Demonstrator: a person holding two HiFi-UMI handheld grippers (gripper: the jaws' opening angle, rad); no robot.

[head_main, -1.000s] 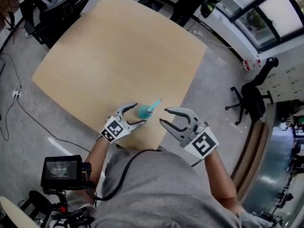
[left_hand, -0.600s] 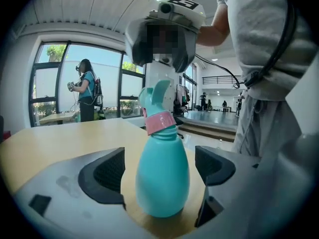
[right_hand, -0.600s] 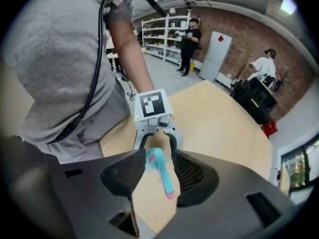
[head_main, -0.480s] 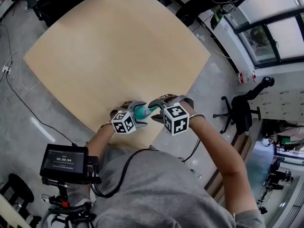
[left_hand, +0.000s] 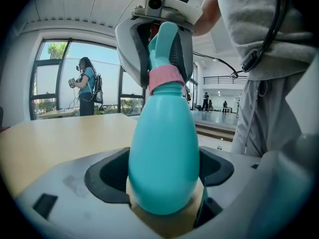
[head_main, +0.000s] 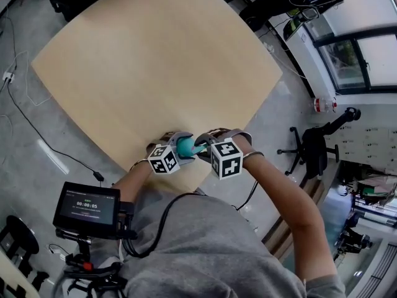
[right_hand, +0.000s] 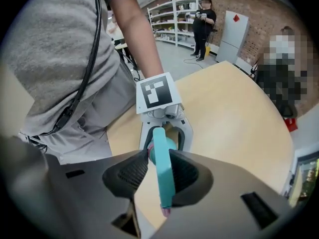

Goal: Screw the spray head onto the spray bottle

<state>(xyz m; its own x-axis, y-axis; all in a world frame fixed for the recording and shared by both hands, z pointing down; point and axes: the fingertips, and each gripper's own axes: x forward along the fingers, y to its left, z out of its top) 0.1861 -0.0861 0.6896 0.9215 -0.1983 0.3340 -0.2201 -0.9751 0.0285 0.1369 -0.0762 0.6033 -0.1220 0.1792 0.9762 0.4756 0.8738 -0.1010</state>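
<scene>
A teal egg-shaped spray bottle [left_hand: 164, 153] stands upright on the wooden table [head_main: 155, 54] near its front edge. The bottle sits between the dark pads of my left gripper [left_hand: 163, 172], which touch it on both sides. Those jaws have just been closing a little. A pink collar [left_hand: 167, 78] joins the bottle to the teal spray head [right_hand: 160, 153] on top. My right gripper [right_hand: 162, 172] points down from above, its jaws just closing, and its pads press the spray head's sides. In the head view both grippers meet at the bottle [head_main: 185, 146].
The bottle stands close to the table's near edge, right in front of the person's body. A small monitor [head_main: 87, 205] hangs at the lower left. An office chair [head_main: 313, 148] is on the floor to the right. One person [left_hand: 87, 86] stands by the windows, another [right_hand: 204, 19] near shelves.
Both grippers have come down toward the table. The right gripper, open and apart from the bottle before, has tipped downward and closed round the spray head. The left gripper still has the bottle.
</scene>
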